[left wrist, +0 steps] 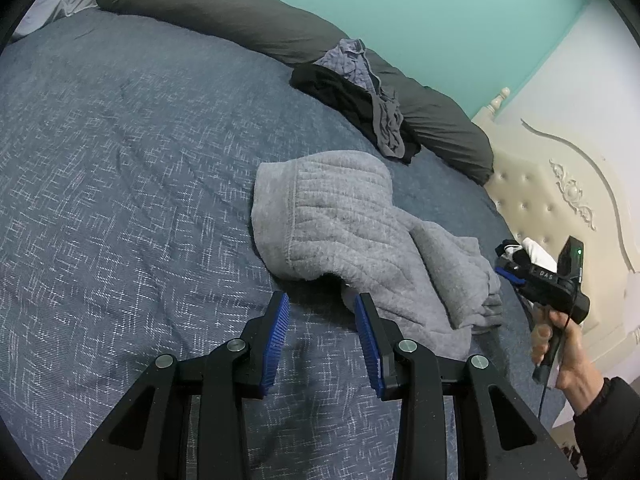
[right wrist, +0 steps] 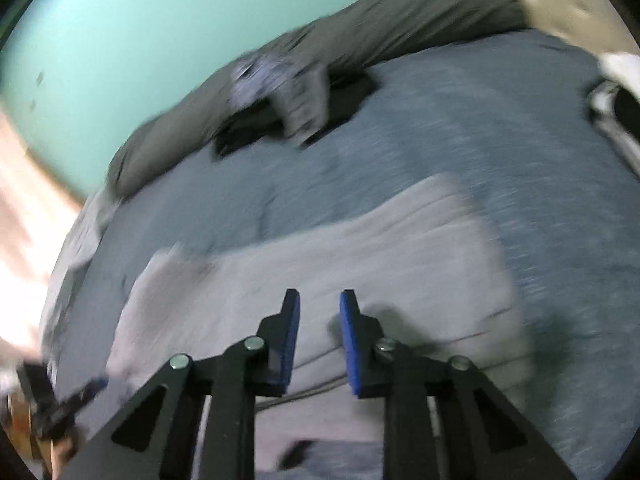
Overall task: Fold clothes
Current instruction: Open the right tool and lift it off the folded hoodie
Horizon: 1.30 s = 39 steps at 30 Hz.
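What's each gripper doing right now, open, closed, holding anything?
Left gripper: open, empty, right pad at the edge of the grey sweatpants.
Right gripper: open, empty, above the sweatpants; this view is blurred.

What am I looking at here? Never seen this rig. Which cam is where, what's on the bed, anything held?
No robot: a person holds a two-finger claw in each hand, each with a fisheye camera looking along its fingers. The left view shows the left claw open and empty above the blue bedspread, beside grey sweatpants. A dark pile of clothes lies against a long grey pillow. The person's hand grips the other tool. The right view is motion-blurred: the right claw is open, empty, over the sweatpants.
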Tool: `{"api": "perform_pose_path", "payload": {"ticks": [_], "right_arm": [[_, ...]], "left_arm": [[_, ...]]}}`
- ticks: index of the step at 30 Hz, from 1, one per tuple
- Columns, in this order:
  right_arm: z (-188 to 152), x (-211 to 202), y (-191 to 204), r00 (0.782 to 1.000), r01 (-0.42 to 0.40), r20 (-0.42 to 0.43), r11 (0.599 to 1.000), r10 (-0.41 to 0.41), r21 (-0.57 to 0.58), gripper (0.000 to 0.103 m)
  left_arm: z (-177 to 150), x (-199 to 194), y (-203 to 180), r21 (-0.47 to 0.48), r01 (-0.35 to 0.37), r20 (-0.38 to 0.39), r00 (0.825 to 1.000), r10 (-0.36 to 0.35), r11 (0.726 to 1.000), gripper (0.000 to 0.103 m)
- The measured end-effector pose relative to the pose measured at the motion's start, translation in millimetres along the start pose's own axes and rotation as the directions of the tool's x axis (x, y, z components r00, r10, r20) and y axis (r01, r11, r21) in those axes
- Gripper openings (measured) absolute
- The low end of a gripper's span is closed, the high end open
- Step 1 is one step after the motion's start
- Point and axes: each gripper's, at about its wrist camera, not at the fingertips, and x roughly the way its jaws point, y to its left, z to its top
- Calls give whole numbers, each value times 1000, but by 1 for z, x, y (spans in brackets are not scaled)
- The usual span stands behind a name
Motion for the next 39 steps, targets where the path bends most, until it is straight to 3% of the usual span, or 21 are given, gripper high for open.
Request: {"api": "perform_pose_path", "payload": {"ticks": [2, 6, 10, 17, 20, 25, 28, 30, 33, 37, 39], "right_arm": [[-9, 13, 20, 999, -22, -38, 999, 20, -41, 12], [-25, 42, 37, 996, 23, -84, 995, -31, -100, 9], [-34, 58, 19, 994, 47, -100, 999, -49, -23, 2], [-31, 38, 47, 999, 5, -36, 998, -7, -56, 4], [-43, 41, 57, 997, 10, -74, 996, -17, -93, 4], [-54, 55, 48, 993, 30, -112, 998, -37, -62, 3], [-51, 44, 50, 996, 11, -85, 999, -14, -35, 3], [-52, 38, 55, 997, -13, -82, 999, 9, -47, 3], [-65, 47, 59, 992, 7, -126, 996, -19, -92, 4], [-65, 32, 41, 995, -76, -65, 997, 77, 19, 4], [-68, 22, 36, 996, -75, -44, 997, 77, 27, 3]], "left_arm": [[0, -1, 1, 1, -1, 2, 1000, 1, 1000, 38], [1, -3, 3, 0, -4, 8, 1000, 4, 1000, 38], [3, -4, 4, -3, 2, 14, 1000, -2, 1000, 38], [4, -4, 3, -4, 6, 14, 1000, -6, 1000, 38], [3, -4, 3, -5, 6, 12, 1000, -6, 1000, 38], [4, -5, 2, -4, 6, 13, 1000, -6, 1000, 39], [5, -4, 4, -12, 7, 15, 1000, -7, 1000, 39], [6, -4, 5, -19, 8, 15, 1000, -8, 1000, 39], [5, -3, 4, -20, 9, 12, 1000, -9, 1000, 39], [4, 0, 9, -50, 22, 3, 1000, -22, 998, 46], [3, 5, 13, -84, 40, -8, 999, -41, 996, 51]]}}
